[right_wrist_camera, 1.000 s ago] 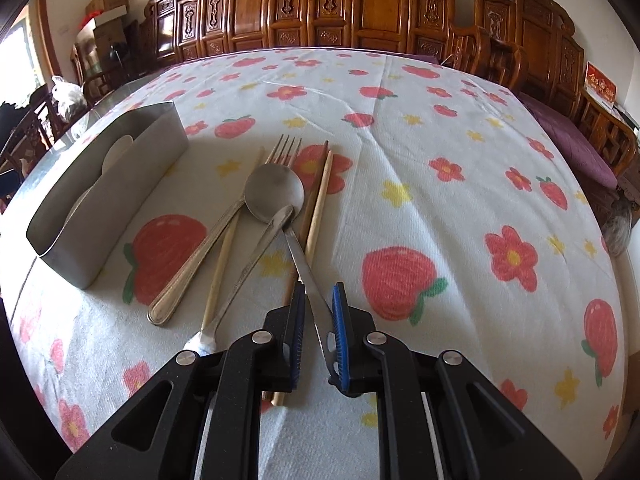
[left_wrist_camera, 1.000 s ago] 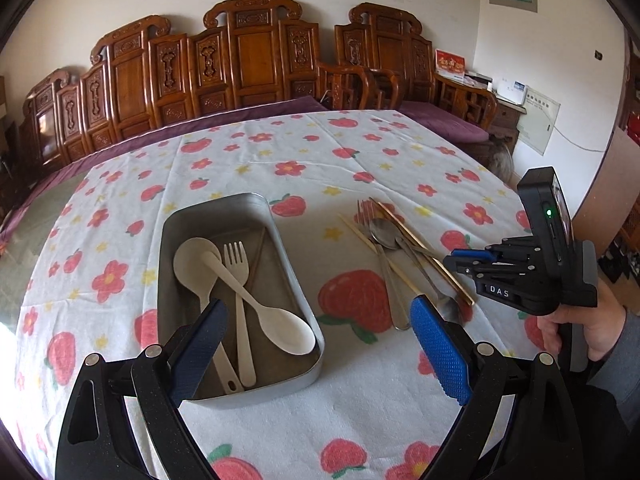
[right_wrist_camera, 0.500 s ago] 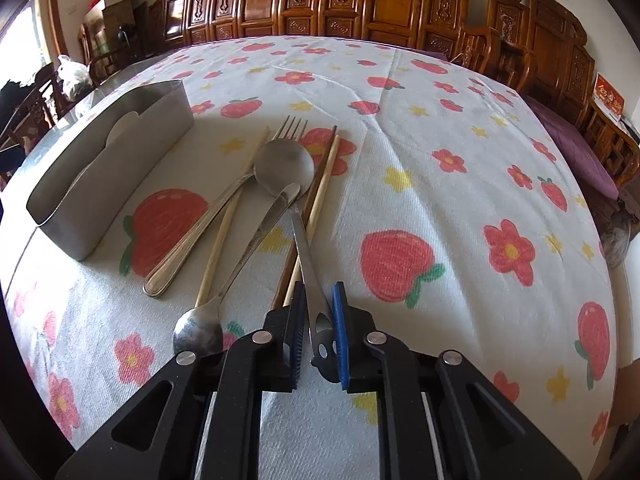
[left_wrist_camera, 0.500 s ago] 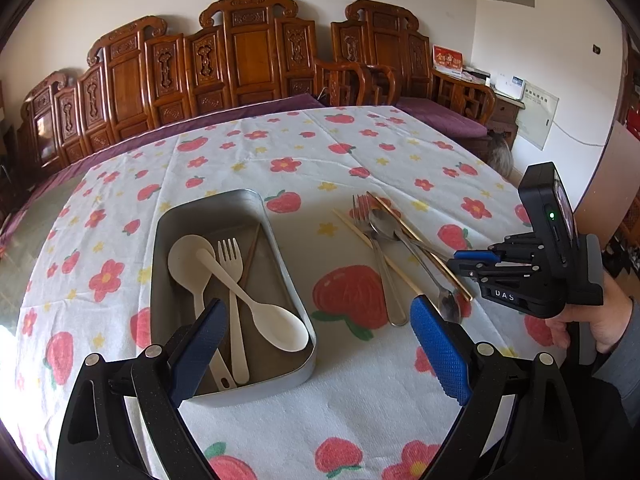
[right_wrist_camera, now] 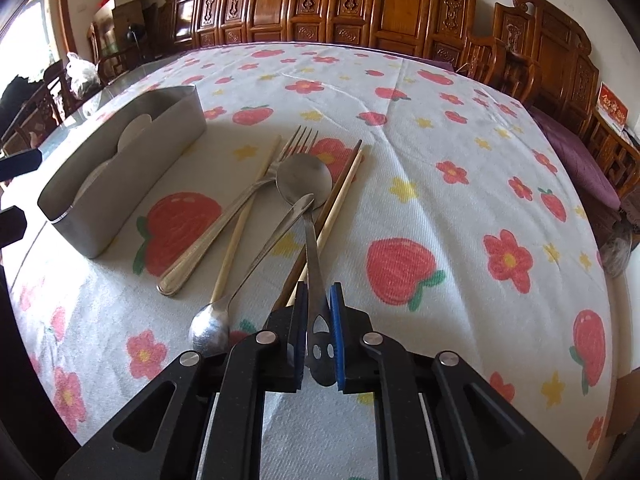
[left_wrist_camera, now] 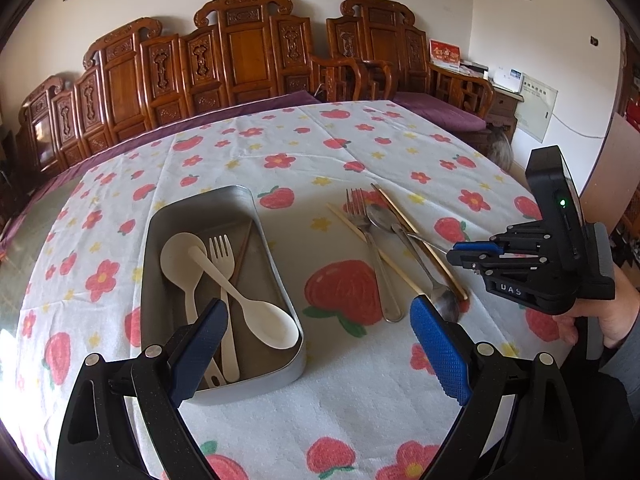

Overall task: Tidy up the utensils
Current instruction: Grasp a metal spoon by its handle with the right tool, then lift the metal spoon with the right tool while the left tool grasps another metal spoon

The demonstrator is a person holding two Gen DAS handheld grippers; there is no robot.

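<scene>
The bench (left_wrist_camera: 360,400), covered by a cloth printed with strawberries and flowers, carried all the work items. The metal tray (left_wrist_camera: 280,280) stood on the left part of the bench and held two cream plastic spoons (left_wrist_camera: 256,312), a cream plastic fork (left_wrist_camera: 222,256) and one dark chopstick (left_wrist_camera: 243,248); this portion of the sorting was judged done.

To the right of the tray, apart from it, a loose cluster lay on the cloth: a metal fork (right_wrist_camera: 224,224), a large metal spoon (right_wrist_camera: 308,200), a small metal spoon (right_wrist_camera: 256,264) crossing it, and pale and dark chopsticks (right_wrist_camera: 340,200). Five or more pieces were judged left to transfer, so the task was roughly at its midpoint.

The left gripper (left_wrist_camera: 316,352) hung over the near end of the tray with its fingers spread wide and nothing between them.

The right gripper (right_wrist_camera: 319,332), held in the person's hand (left_wrist_camera: 616,312), had its fingers drawn nearly together on the perforated handle end of the large metal spoon. The bowl of that spoon appeared to rest among the cluster, the handle angled up into the grip. The next step was judged to be lifting it clear of the small spoon and carrying it to the tray.
</scene>
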